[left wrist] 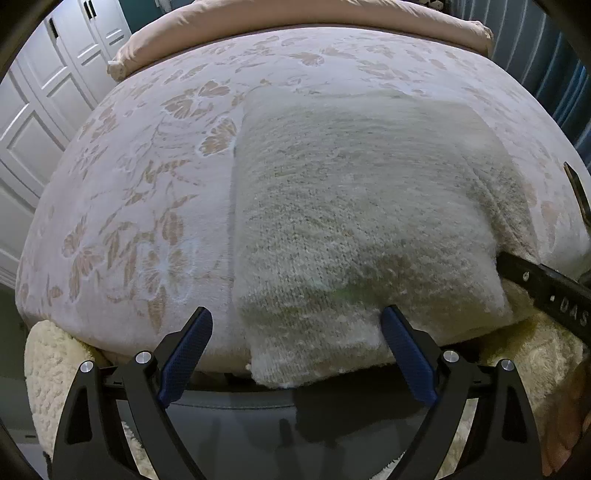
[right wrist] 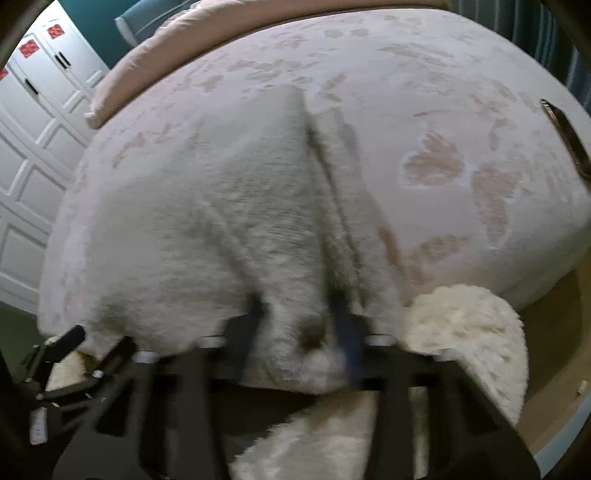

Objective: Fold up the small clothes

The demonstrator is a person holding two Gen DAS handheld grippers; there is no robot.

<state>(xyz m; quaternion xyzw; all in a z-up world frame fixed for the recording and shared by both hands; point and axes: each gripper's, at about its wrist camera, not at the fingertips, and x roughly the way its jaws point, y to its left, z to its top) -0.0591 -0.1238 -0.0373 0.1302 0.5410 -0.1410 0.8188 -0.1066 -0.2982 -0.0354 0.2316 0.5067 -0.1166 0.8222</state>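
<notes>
A cream knitted garment [left wrist: 354, 206] lies folded on the bed, its near edge hanging over the bed's front edge. My left gripper [left wrist: 295, 339] is open, its blue pads on either side of that near edge, gripping nothing. My right gripper [right wrist: 301, 325] is closed on the near right corner of the same garment [right wrist: 207, 221], with knit bunched between its fingers; this view is blurred. The right gripper's black finger [left wrist: 543, 284] also enters the left wrist view at the garment's right edge.
The bed has a pink floral bedspread [left wrist: 140, 192] and a pink pillow [left wrist: 295, 22] at the far end. A fluffy cream rug [right wrist: 472, 332] lies on the floor below. White wardrobe doors [left wrist: 33, 122] stand left. A dark object [right wrist: 565, 136] lies at the bed's right edge.
</notes>
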